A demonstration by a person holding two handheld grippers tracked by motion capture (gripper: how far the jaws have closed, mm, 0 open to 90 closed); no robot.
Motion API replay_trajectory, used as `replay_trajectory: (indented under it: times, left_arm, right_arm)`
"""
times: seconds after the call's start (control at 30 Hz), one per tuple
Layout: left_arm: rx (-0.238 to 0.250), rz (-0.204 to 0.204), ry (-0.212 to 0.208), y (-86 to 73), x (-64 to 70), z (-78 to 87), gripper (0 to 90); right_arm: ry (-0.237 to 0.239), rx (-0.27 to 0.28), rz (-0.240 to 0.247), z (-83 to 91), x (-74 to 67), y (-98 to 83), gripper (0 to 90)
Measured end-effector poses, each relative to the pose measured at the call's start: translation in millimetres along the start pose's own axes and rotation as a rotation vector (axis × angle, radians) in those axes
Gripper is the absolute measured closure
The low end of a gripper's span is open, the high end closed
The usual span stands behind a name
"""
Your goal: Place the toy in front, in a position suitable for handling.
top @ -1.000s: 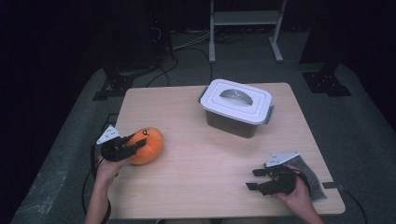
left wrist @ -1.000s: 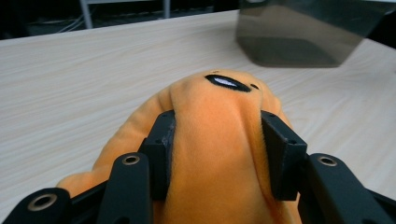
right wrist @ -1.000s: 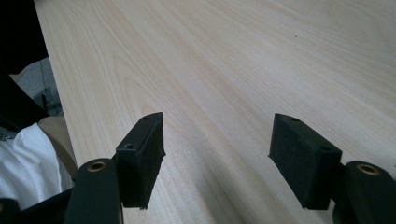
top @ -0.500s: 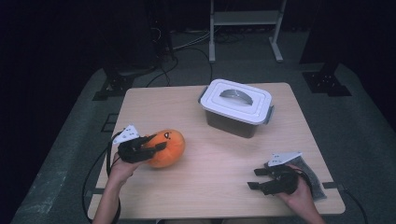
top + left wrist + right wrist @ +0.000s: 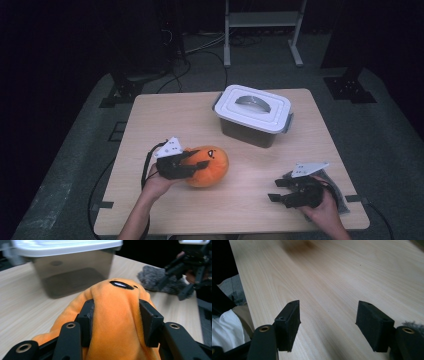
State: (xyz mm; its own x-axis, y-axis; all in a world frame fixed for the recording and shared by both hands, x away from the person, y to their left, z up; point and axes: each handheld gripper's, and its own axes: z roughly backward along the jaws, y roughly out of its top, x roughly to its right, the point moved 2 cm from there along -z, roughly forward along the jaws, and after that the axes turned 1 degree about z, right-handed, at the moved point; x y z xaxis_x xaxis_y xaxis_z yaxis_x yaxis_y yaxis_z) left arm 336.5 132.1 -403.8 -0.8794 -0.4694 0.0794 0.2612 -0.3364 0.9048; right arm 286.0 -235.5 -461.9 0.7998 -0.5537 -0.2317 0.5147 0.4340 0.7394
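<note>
Your left gripper is pinching the orange plush toy, its two black pads pressing into the soft fabric from both sides, as the left gripper view shows with the plush bulging up between them. The toy is sitting near the middle of the wooden table, slightly left and toward the near edge, its dark eye patch facing up and away from you. Whether it is resting on the wood or lifted just clear, you cannot tell from above.

You are holding your right gripper low over the near right corner of the table, well apart from the toy. Its fingers are standing spread, with bare tabletop showing between them and nothing in the gap.

A grey fuzzy cloth is lying just beside your right hand, partly under it.

The plastic box with its white lid on is standing at the far side of the table, right of centre, beyond the toy and not touching it.
</note>
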Motion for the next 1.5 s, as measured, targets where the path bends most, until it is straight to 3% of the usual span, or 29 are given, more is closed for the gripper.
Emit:
replay_trajectory:
  times: [0.3, 0.57, 0.67, 0.77, 0.9, 0.97, 1.1, 1.23, 1.5]
  left_arm:
    - [-0.035, -0.034, -0.049, 3.0, 23.8, -28.7, 53.4]
    - [-0.054, -0.035, -0.064, 0.7, 35.4, -45.1, 53.3]
    - [-0.055, -0.037, -0.066, 0.1, 38.3, -48.8, 53.0]
    - [-0.069, -0.039, -0.069, -2.2, 42.9, -53.1, 52.7]
    - [-0.099, -0.051, -0.064, -7.0, 45.8, -58.1, 51.7]
    - [-0.097, -0.046, -0.066, -8.2, 45.8, -58.6, 51.2]
    - [-0.104, -0.053, -0.068, -8.7, 46.4, -58.4, 49.8]
    - [-0.112, -0.06, -0.076, -8.4, 46.9, -58.0, 45.2]
    - [-0.129, -0.067, -0.092, -5.2, 44.4, -52.9, 35.7]
  right_arm:
    - [-0.056, 0.035, -0.013, 18.2, 8.9, -2.6, 34.6]
    - [-0.171, 0.045, -0.048, 41.7, 29.3, -8.7, 36.0]
    - [-0.222, 0.035, -0.082, 51.9, 41.4, -14.2, 38.0]
    - [-0.242, 0.023, -0.099, 54.7, 47.0, -17.9, 38.8]
    - [-0.26, -0.013, -0.117, 52.3, 53.9, -23.0, 42.6]
    - [-0.287, -0.05, -0.122, 48.3, 57.9, -25.3, 44.1]
    - [-0.292, -0.069, -0.125, 43.9, 61.0, -27.7, 45.3]
    - [-0.307, -0.122, -0.131, 35.9, 65.8, -31.7, 47.8]
    - [-0.335, -0.127, -0.095, 32.6, 65.1, -35.3, 50.8]
